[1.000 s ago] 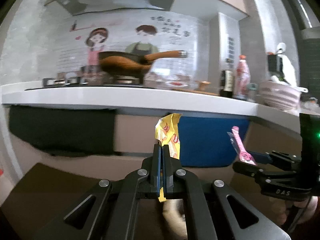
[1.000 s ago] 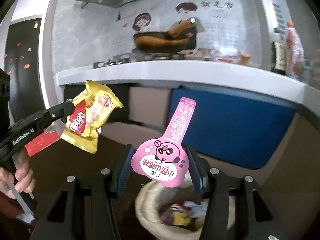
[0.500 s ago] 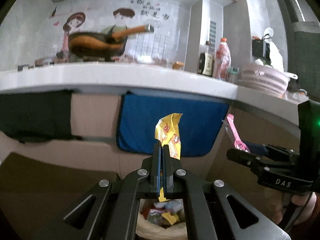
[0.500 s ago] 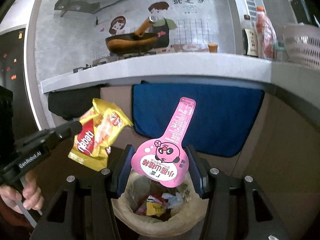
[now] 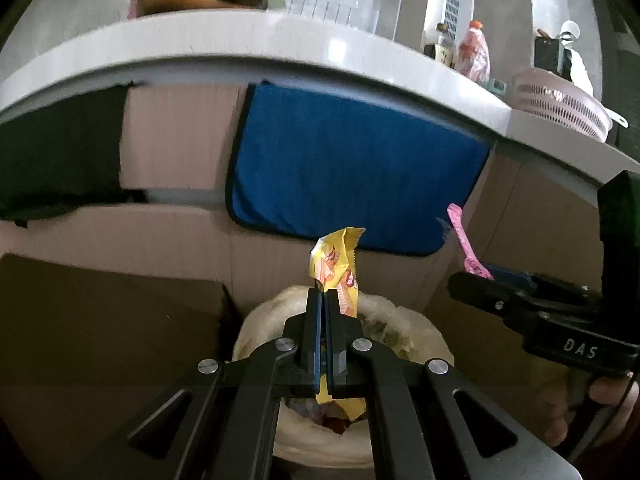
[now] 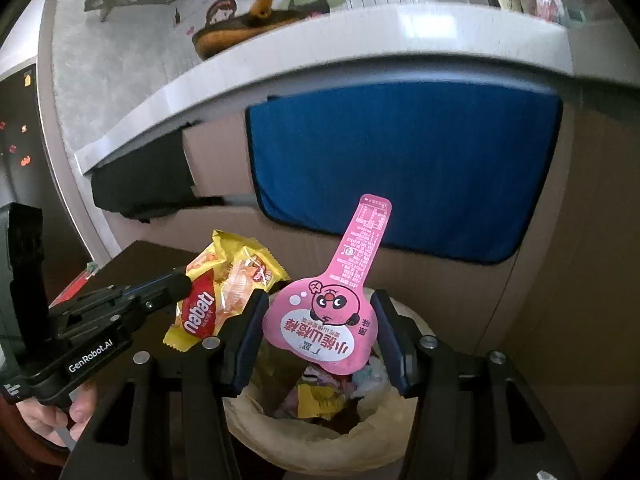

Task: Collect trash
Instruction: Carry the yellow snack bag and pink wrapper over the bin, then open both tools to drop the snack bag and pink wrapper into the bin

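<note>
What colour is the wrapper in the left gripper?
Yellow wrapper with a red logo, clearest in the right wrist view.

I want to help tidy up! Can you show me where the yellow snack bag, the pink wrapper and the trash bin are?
yellow Nabati wafer wrapper (image 6: 208,312), right wrist view, on its red logo.
pink lollipop-shaped wrapper (image 6: 324,320), right wrist view, on its round printed face.
lined trash bin (image 6: 256,420), right wrist view, on the bag-covered rim.

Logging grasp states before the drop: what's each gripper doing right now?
Left gripper: shut on the yellow snack wrapper.
Right gripper: shut on the pink lollipop-shaped packet, edge to edge.
</note>
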